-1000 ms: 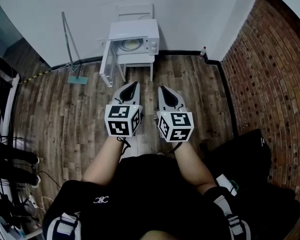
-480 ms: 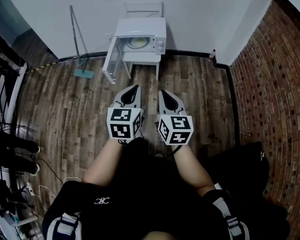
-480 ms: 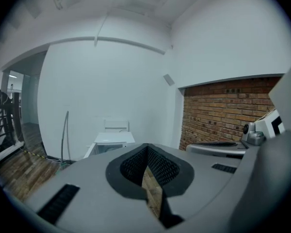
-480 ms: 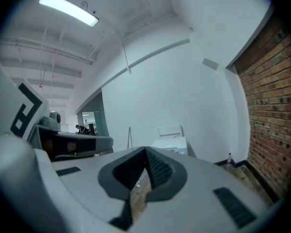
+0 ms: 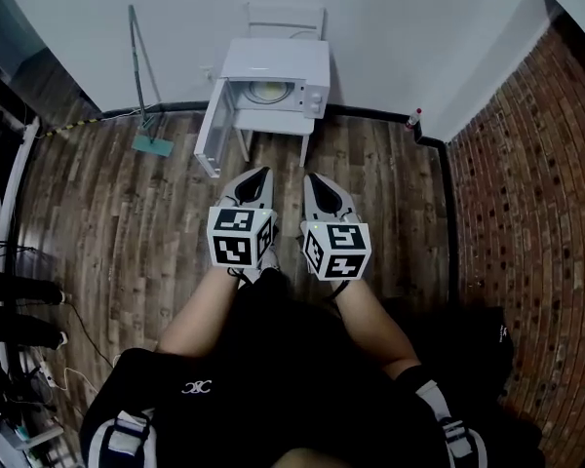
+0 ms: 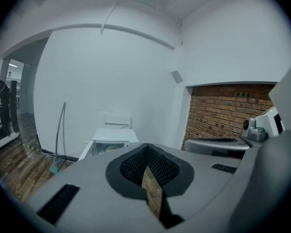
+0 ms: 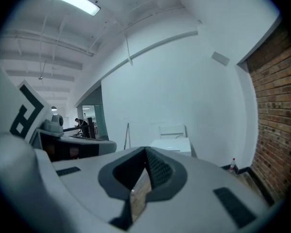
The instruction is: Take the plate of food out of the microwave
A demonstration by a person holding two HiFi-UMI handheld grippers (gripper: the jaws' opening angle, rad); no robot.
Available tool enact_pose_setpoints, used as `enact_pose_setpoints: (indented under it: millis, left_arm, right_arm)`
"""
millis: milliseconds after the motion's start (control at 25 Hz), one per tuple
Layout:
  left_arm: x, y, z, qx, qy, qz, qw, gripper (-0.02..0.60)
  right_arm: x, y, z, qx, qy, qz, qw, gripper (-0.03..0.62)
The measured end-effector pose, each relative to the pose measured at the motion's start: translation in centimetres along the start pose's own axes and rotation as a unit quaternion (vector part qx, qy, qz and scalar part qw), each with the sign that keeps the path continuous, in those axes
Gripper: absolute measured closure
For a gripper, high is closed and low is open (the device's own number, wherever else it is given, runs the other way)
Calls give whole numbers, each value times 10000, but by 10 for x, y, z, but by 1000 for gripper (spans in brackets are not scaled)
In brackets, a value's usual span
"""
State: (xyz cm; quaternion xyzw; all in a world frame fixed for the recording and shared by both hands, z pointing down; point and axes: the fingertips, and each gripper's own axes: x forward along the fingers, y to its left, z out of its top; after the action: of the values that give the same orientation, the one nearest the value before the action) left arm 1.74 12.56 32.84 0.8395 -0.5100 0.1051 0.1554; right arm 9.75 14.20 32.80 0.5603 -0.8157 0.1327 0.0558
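A white microwave stands on a small white table against the far wall, with its door swung open to the left. Inside it lies a pale plate of food. My left gripper and right gripper are side by side over the wooden floor, well short of the microwave. Both point toward it, shut and holding nothing. The microwave shows small and far off in the left gripper view, beyond my left gripper. It also appears past my right gripper as a white box.
A long-handled mop leans on the wall left of the microwave. A white chair stands behind it. A small bottle sits in the corner by the brick wall. A black railing runs along the left.
I have walked a little closer to the microwave, which now looks slightly larger. Both grippers came along side by side and stayed shut.
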Motion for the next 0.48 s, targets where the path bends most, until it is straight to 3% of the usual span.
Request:
enact_pose_setpoints:
  millis: [480]
  left_arm:
    - [90, 101, 38, -736, -2, -143, 9972, 583]
  right_arm:
    - [133, 7, 36, -333, 232, 84, 9991, 580]
